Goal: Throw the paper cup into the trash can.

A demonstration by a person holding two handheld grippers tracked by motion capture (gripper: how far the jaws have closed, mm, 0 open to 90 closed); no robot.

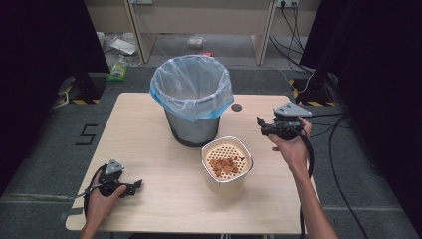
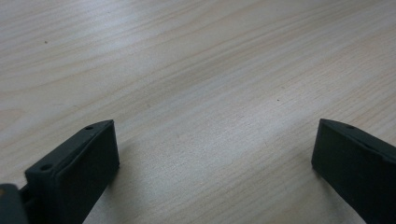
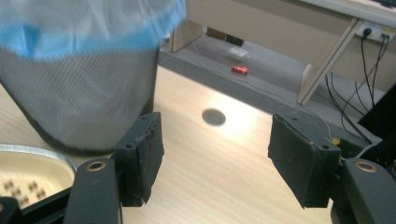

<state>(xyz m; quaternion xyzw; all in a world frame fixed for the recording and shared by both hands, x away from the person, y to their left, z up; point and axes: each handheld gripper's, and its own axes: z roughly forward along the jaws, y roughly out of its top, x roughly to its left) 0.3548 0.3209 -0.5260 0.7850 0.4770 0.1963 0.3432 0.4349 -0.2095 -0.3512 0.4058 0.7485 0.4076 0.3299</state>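
Food scraps (image 1: pixel 223 166) lie in the cream perforated bowl (image 1: pixel 226 185) near the wooden table's (image 1: pixel 149 149) front edge, closest to the empty, open-jawed right gripper (image 1: pixel 262 125) hovering beyond it; left gripper (image 1: pixel 137 186) likewise apart.

pale wooden table (image 1: pixel 149 124), grey carpet floor (image 1: pixel 59 149), black curtains (image 1: pixel 40 45), beige desk legs (image 1: pixel 141 30)

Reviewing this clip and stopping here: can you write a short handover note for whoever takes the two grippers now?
Left gripper: open, empty, low over the table at its near left.
Right gripper: open, empty, in the air right of the lined bin.
Things: cream container with a perforated insert and brown scraps stands just in front of the bin.
Done: nothing yet; the scraps are in the container.
Left: probably grasp the container and tip the scraps into the bin.
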